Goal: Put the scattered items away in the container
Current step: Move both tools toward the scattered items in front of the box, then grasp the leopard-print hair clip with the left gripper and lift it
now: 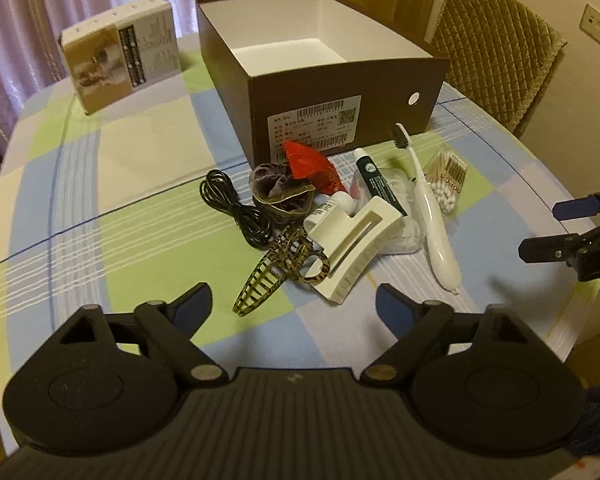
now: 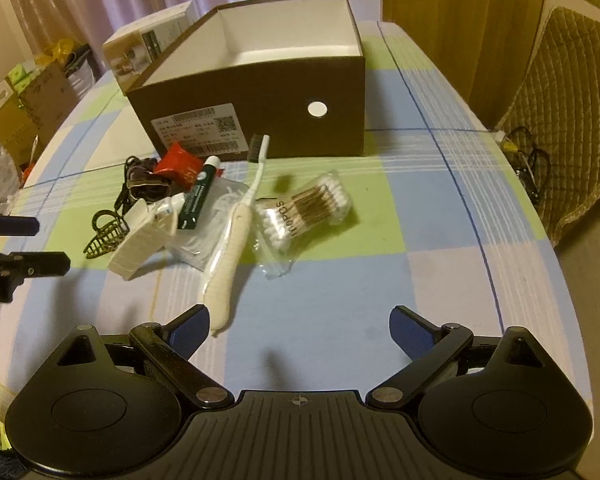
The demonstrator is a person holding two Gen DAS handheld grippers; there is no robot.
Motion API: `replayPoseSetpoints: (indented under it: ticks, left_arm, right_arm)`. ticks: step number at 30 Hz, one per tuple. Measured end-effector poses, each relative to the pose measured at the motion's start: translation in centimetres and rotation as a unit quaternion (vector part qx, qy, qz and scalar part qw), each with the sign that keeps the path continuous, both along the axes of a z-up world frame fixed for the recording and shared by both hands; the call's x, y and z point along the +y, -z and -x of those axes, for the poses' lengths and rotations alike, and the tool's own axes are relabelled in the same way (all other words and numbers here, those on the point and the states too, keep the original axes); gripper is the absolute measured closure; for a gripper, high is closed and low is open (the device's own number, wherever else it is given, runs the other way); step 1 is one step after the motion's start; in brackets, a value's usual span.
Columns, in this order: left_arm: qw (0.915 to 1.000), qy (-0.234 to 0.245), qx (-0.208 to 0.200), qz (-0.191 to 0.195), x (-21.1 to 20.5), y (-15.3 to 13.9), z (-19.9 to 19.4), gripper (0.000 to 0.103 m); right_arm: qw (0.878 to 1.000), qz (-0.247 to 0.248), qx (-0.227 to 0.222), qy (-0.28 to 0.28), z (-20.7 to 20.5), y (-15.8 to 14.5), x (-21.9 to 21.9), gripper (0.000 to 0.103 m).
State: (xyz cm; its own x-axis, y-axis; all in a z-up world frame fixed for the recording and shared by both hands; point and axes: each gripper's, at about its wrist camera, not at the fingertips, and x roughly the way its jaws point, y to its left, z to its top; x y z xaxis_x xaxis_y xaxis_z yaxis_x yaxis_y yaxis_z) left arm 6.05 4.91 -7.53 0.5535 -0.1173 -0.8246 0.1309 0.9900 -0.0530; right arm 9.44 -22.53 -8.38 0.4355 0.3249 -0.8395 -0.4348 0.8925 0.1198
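Observation:
An open brown box [image 1: 340, 92] [image 2: 260, 92] with a white inside stands empty at the back of the table. In front of it lies a pile: white hair claw [image 1: 356, 248] [image 2: 140, 240], tortoiseshell claw [image 1: 276, 272] [image 2: 104, 234], black cable [image 1: 236, 208], scrunchie [image 1: 280, 192], red packet [image 1: 312, 168] [image 2: 178, 168], green tube [image 1: 376, 184] [image 2: 198, 196], white toothbrush [image 1: 432, 216] [image 2: 236, 240] and cotton swab bag [image 1: 448, 184] [image 2: 304, 212]. My left gripper [image 1: 294, 304] is open just short of the claws. My right gripper [image 2: 300, 324] is open, with the toothbrush handle by its left finger.
A white carton [image 1: 120, 64] [image 2: 148, 44] stands left of the brown box. A quilted chair [image 1: 496, 52] [image 2: 564, 128] is at the table's right side. Boxes and bags [image 2: 32, 96] crowd the floor beyond the left edge. The checked tablecloth [image 2: 440, 220] lies bare on the right.

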Motion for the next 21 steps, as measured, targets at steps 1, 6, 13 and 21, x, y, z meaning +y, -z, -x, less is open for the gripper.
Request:
replayPoseSetpoints:
  ticks: [1,6,13,21]
  left_arm:
    - [1.0000,0.005,0.004,0.005,0.3,0.3,-0.4,0.029]
    - [0.9990,0.018,0.017,0.036,1.4,1.4,-2.0,0.031]
    - [0.9961,0.039,0.030,0.072,3.0,2.6,-4.1,0.039]
    - [0.9878,0.061,0.050,0.134,4.5,4.2,-5.9,0.039]
  right_arm:
    - [1.000,0.001,0.002,0.000,-0.2,0.1,0.0,0.008]
    - [1.000,0.004,0.005,0.004,-1.2,0.5,-0.1,0.008]
    - [1.000,0.003,0.005,0.011,-2.9,1.3,-0.1,0.008]
    - [0.999,0.010,0.014,0.031,-4.1,2.2,-0.4,0.008]
